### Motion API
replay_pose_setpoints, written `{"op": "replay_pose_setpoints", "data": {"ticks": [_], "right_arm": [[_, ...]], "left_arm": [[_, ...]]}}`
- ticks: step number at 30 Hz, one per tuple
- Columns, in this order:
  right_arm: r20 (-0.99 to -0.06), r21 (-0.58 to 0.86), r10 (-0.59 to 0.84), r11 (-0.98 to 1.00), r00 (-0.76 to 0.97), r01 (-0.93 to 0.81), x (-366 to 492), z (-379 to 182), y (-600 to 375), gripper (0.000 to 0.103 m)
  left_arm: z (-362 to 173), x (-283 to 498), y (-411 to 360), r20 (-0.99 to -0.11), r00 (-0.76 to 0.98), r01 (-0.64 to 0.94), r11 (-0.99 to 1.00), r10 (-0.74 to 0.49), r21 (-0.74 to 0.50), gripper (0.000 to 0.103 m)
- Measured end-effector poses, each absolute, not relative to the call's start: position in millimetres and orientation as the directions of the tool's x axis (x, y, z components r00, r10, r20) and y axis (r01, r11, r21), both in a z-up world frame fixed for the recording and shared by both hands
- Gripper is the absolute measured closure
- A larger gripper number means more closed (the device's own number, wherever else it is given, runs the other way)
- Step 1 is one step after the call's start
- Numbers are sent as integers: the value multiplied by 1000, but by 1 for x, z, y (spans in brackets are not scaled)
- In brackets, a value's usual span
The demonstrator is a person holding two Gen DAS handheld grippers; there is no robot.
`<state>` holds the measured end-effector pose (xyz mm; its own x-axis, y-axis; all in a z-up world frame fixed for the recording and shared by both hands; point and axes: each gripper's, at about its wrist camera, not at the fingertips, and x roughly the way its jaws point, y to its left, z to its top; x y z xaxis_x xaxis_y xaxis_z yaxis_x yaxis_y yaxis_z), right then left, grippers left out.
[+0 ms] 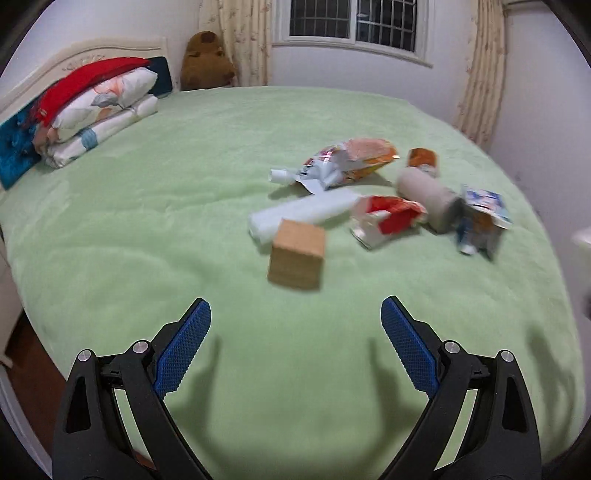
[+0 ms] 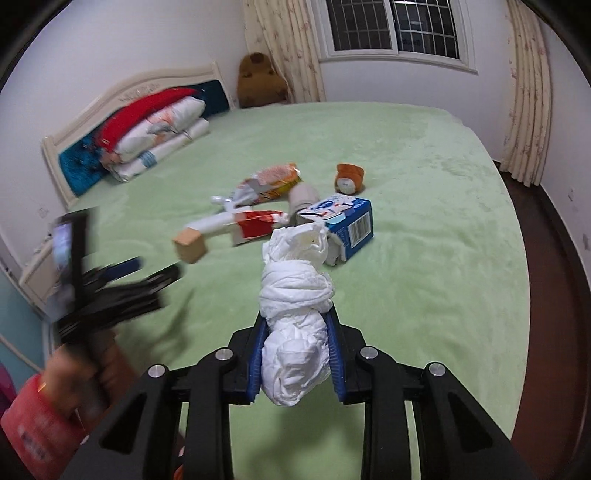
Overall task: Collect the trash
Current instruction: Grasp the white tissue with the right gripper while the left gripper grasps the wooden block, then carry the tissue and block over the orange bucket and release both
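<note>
Left wrist view: a bed (image 1: 147, 206) fills the frame, covered by a pale green fleece sheet with a soft, matte nap. At the far left, folded quilts (image 1: 99, 107) lie stacked against a cream headboard (image 1: 92, 51). A brown plush toy (image 1: 207, 61) sits in the far corner beside floral curtains (image 1: 243, 40); a barred window (image 1: 354, 22) is set in the white wall. The trash lies in a loose group right of centre: a tan cube box (image 1: 297, 258) nearest, a white tube (image 1: 303, 214) touching it behind, a red-and-white wrapper (image 1: 388, 219), a grey cardboard roll (image 1: 430, 199), a blue-and-white carton (image 1: 480, 219), an orange pouch (image 1: 347, 162) and a small orange cup (image 1: 423, 158). The left gripper (image 1: 295, 310) hovers above bare sheet, short of the box; its blue ribbed fingers (image 1: 184, 347) stand wide apart and hold nothing.

Right wrist view: the same bed, with dark wood floor (image 2: 546, 295) along its right edge. The right gripper (image 2: 297, 321) has its fingers clamped on a tissue wad (image 2: 295, 314), white, crumpled and twisted, which sticks out forward past the fingertips, above the sheet. The carton (image 2: 351, 221) lies just beyond the wad. At the left edge a blurred hand (image 2: 85, 369) in a red sleeve (image 2: 33, 424) carries the left gripper (image 2: 147, 269).
</note>
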<state>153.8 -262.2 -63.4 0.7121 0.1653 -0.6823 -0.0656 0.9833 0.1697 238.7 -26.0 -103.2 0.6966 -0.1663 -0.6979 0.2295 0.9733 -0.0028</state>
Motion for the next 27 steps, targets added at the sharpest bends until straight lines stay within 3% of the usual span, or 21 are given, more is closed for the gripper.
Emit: {"op": "replay_pose_setpoints", "data": {"ticks": [7, 8, 9, 11, 18, 27], "right_arm": [[-642, 216, 224, 970, 733, -108, 103, -52, -262, 74], [-640, 224, 233, 968, 732, -112, 98, -52, -262, 74], [-640, 230, 239, 966, 730, -116, 93, -52, -262, 74], [-640, 227, 239, 967, 730, -118, 85, -53, -261, 74], [-639, 236, 243, 965, 729, -115, 68, -56, -262, 74], [-665, 211, 253, 966, 702, -149, 39, -69, -243, 74]], "left_arm": [[-110, 277, -40, -713, 688, 197, 980, -132, 9, 12], [-111, 280, -41, -717, 685, 195, 981, -126, 14, 21], [-113, 283, -43, -726, 677, 195, 981, -121, 18, 39], [-120, 292, -45, -762, 637, 188, 982, -114, 10, 65], [-109, 264, -36, -743, 655, 196, 981, -135, -5, 65], [-74, 131, -17, -722, 637, 368, 929, -270, -22, 65]]}}
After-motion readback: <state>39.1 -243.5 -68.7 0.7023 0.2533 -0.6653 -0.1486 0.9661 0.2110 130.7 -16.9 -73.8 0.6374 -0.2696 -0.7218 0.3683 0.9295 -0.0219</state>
